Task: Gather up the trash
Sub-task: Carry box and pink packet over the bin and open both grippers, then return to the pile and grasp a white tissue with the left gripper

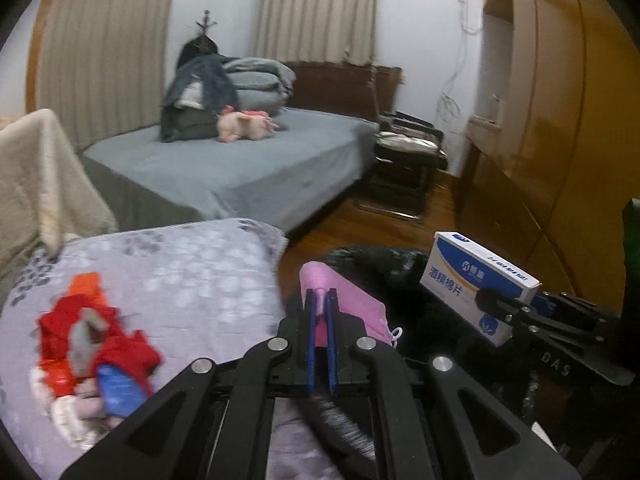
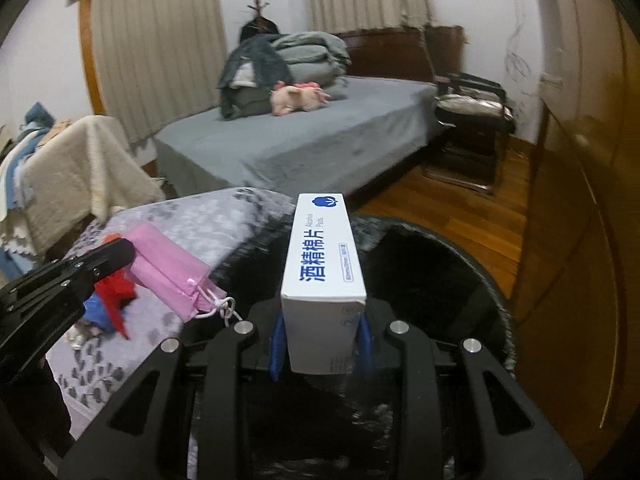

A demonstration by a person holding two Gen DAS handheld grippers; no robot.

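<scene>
My left gripper point(image 1: 321, 304) is shut on a folded pink face mask point(image 1: 352, 300) and holds it over the edge of a black trash bag point(image 1: 384, 264). The mask also shows in the right wrist view point(image 2: 172, 276), hanging from the left gripper point(image 2: 120, 254). My right gripper point(image 2: 322, 344) is shut on a white and blue alcohol pads box point(image 2: 324, 264) above the black bag's opening point(image 2: 432, 276). The box also shows in the left wrist view point(image 1: 476, 284). Red, orange and blue wrappers point(image 1: 92, 340) lie on a grey flowered cloth point(image 1: 192, 272).
A bed with a grey sheet point(image 1: 240, 164) holds folded clothes and a pink plush toy point(image 1: 244, 124). A black chair point(image 1: 408, 160) stands by the bed. A wooden wardrobe point(image 1: 552, 120) runs along the right. A cream blanket point(image 1: 36, 176) drapes at left.
</scene>
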